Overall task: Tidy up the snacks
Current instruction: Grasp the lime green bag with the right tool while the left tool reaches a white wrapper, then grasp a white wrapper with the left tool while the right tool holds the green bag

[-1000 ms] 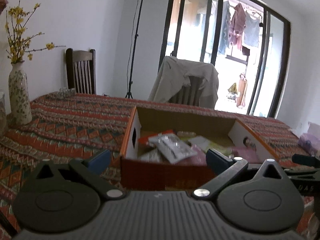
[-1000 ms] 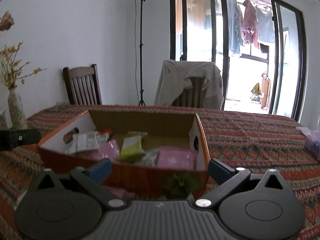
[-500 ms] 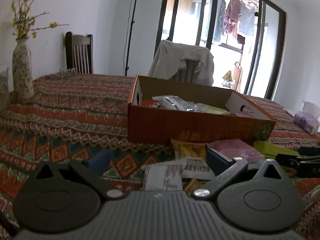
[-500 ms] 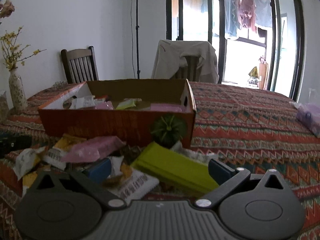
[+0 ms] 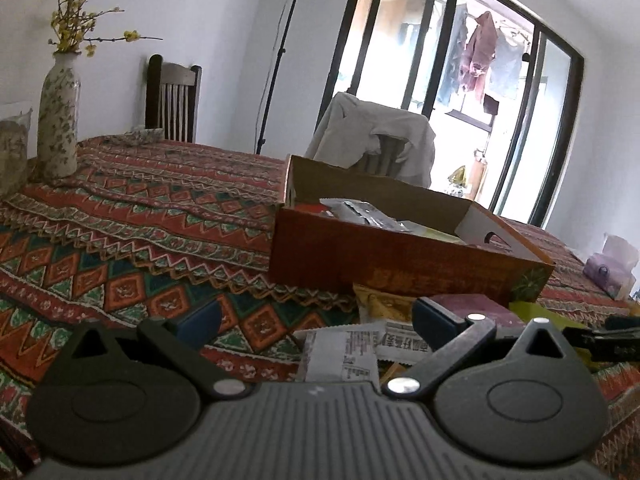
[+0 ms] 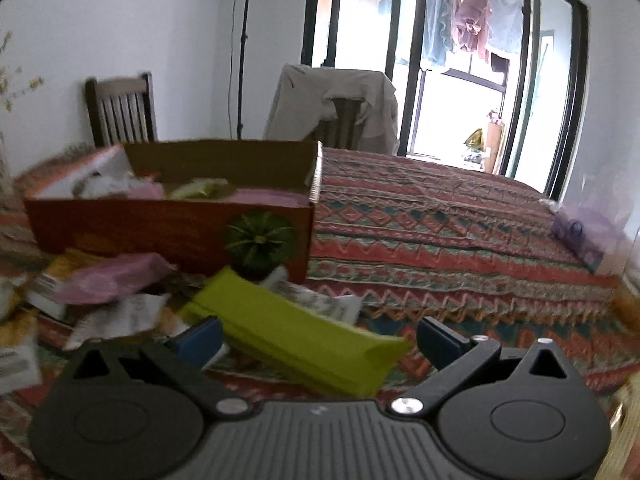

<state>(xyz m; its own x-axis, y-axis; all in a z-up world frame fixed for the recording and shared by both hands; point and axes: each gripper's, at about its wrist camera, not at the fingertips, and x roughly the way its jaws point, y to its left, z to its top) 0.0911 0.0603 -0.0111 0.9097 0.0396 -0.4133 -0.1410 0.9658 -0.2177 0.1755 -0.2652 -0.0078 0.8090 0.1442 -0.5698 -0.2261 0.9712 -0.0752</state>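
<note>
An orange cardboard box holding several snack packets stands on the patterned tablecloth; it also shows in the right wrist view. Loose snacks lie in front of it. My left gripper is open, low over a white printed packet, with a yellow packet and a maroon packet just beyond. My right gripper is open, its jaws on either side of a lime-green packet. A pink packet and white packets lie to its left.
A flowered vase with yellow blossoms stands at the table's left. A purple tissue pack lies at the right. Two chairs, one draped with a jacket, stand behind the table. The right gripper's tip shows at the left view's right edge.
Both grippers have dropped from above the box to the loose snacks in front of it. The right gripper has come closer around the lime-green packet. Both stay open.
</note>
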